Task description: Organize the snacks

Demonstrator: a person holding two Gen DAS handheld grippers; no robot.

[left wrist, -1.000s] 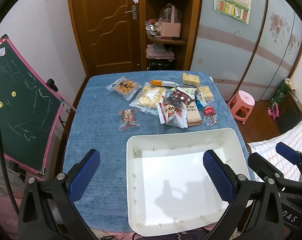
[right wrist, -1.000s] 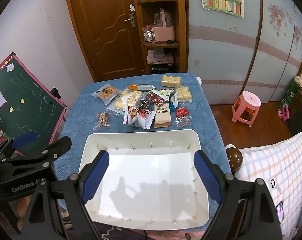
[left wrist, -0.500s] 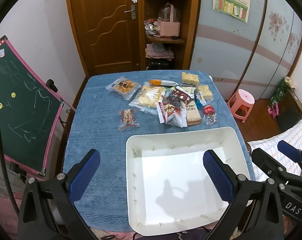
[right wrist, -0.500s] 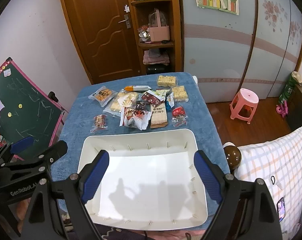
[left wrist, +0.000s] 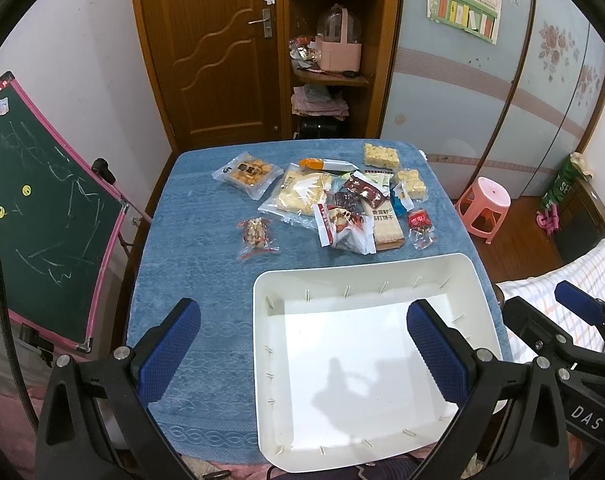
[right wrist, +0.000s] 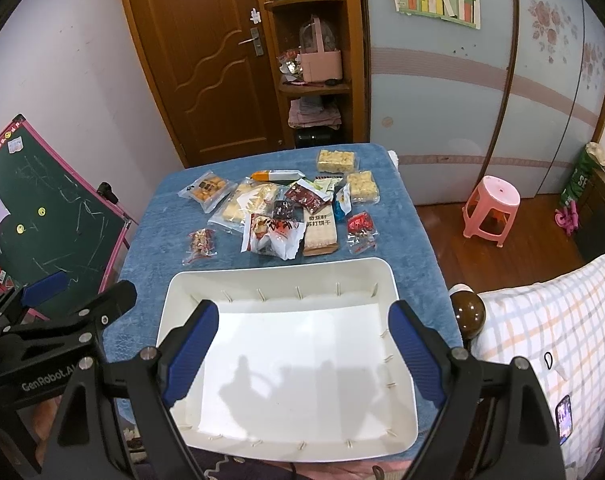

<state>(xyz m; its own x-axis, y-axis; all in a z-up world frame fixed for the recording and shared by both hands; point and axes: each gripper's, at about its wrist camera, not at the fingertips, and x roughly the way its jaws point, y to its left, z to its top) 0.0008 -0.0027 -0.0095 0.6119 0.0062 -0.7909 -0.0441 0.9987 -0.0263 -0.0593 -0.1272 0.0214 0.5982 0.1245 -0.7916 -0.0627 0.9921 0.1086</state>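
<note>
On the blue-clothed surface point(left wrist: 190, 240), the snacks lay in a loose spread beyond the far rim of the white tray point(left wrist: 262, 360), none of them inside it yet. Farthest left sat a small clear packet of nuts point(left wrist: 256, 236), alone and well apart from the rest; it looked light and crinkly, best pinched across its sealed edge. Behind it lay a clear bag of small pastries point(left wrist: 248, 174), then a larger clear bag of pale biscuits point(left wrist: 298, 198), both soft-walled with brittle contents, so a gentle grip on the film seemed wiser than squeezing the middle. In the centre, a white and red pouch point(left wrist: 342, 228) overlapped a boxed cracker pack point(left wrist: 386, 226); the box appeared stiff and would likely take a grip across its narrow sides. Further right were a small red packet point(left wrist: 420, 224) and two blocks of puffed rice cake point(left wrist: 410, 184), probably crumbly under pressure. Glossy wrappers might slip.

The left tool point(left wrist: 302, 344) hung above the tray's near left corner, fingers spread wide with nothing between them. The right tool point(right wrist: 302, 344) hovered over the tray, likewise wide apart and holding nothing.
</note>
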